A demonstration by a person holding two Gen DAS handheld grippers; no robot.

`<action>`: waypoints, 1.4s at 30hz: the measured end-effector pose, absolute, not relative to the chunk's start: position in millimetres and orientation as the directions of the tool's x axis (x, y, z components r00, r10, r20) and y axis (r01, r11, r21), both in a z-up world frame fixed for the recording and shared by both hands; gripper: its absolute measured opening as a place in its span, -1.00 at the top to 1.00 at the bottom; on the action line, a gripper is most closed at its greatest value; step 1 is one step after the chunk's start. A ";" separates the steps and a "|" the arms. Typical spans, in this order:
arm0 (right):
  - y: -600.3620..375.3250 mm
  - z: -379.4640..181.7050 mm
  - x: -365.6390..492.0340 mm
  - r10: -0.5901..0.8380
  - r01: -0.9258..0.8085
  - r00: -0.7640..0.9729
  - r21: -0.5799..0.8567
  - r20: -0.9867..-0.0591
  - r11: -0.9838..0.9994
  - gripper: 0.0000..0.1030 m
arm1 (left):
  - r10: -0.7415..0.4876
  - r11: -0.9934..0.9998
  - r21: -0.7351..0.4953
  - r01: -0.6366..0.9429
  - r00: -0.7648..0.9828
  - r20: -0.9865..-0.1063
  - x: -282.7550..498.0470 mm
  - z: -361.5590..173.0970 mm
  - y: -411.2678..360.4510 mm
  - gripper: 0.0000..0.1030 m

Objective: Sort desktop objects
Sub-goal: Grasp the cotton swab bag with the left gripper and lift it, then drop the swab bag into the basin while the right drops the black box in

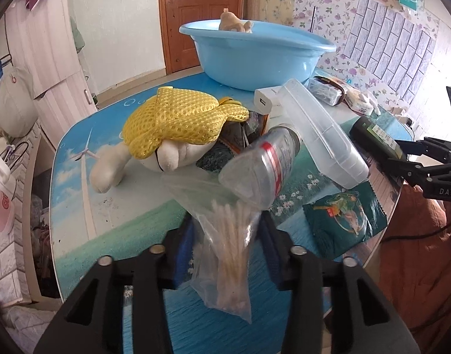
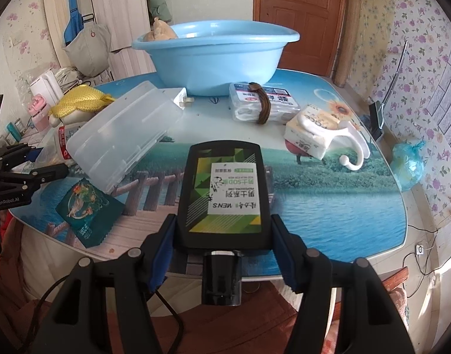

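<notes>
- Desktop objects scattered over printed table (image 2: 343, 221); blue basin (image 2: 216, 56) at far edge, already holding a tan plush toy (image 2: 162, 31).
- Left gripper (image 1: 225, 250): pressed onto clear bag of cotton swabs (image 1: 228, 253), bag pinched at mid-length, lower end hanging free below the fingers.
- Right gripper (image 2: 222, 233): clamped on the sides of black men's lotion bottle (image 2: 222, 188), cap end toward camera, bottle body out over the near table edge.
- Remaining on table: clear plastic case (image 2: 122, 135), leaning on clear bottle (image 1: 261, 165); white plush with yellow mesh cloth (image 1: 178, 121); green sachet (image 2: 90, 209); tissue pack (image 2: 311, 135) with white hook (image 2: 349, 144); banded white boxes (image 2: 263, 104).
- Judged stage: both items lifted, transfer toward basin pending.
- Risk: thin bag film slipping between pads; cause, grip on loose plastic rather than on the swab bundle.
- Risk: bag snagging or nudging clear bottle just ahead, toppling the case propped against it.
- Risk: lotion bottle rotating in the grip; cause, smooth sides and most of its length ahead of the pads.
- Risk: grippers crossing paths; cause, both heading for the same basin with cluttered pile between.
</notes>
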State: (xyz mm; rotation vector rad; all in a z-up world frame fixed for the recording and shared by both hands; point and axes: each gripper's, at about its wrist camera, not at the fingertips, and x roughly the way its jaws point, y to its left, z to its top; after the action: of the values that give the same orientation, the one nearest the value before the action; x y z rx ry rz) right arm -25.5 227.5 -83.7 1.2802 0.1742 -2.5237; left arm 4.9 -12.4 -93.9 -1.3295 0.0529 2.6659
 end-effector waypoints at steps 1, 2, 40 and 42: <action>227.3 -83.4 -25.8 -0.213 0.320 -0.560 0.029 -0.801 -0.947 -0.20 | 0.132 -0.986 -0.047 -0.158 -0.591 -0.796 5.2 -93.3 -12.8 0.33; 226.9 -83.4 -26.7 -0.210 0.316 -0.562 0.027 -0.800 -0.948 -0.23 | 0.137 -0.987 -0.056 -0.154 -0.590 -0.796 6.3 -92.9 -14.4 0.36; 228.5 -46.8 -30.9 -0.312 0.330 -0.647 0.114 -0.696 -0.937 -0.17 | 0.154 -0.985 -0.050 -0.167 -0.702 -0.696 9.3 -14.0 -2.8 0.40; 229.9 -44.5 -29.9 -0.316 0.329 -0.653 0.118 -0.688 -0.937 -0.17 | 0.157 -0.984 -0.054 -0.167 -0.698 -0.698 7.5 -13.8 -3.4 0.40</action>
State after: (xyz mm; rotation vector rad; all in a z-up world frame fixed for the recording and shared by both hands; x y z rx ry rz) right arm -29.9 229.9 -44.5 1.0667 0.0245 -2.5722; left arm 7.5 -3.4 -13.8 -1.1263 0.0200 2.7433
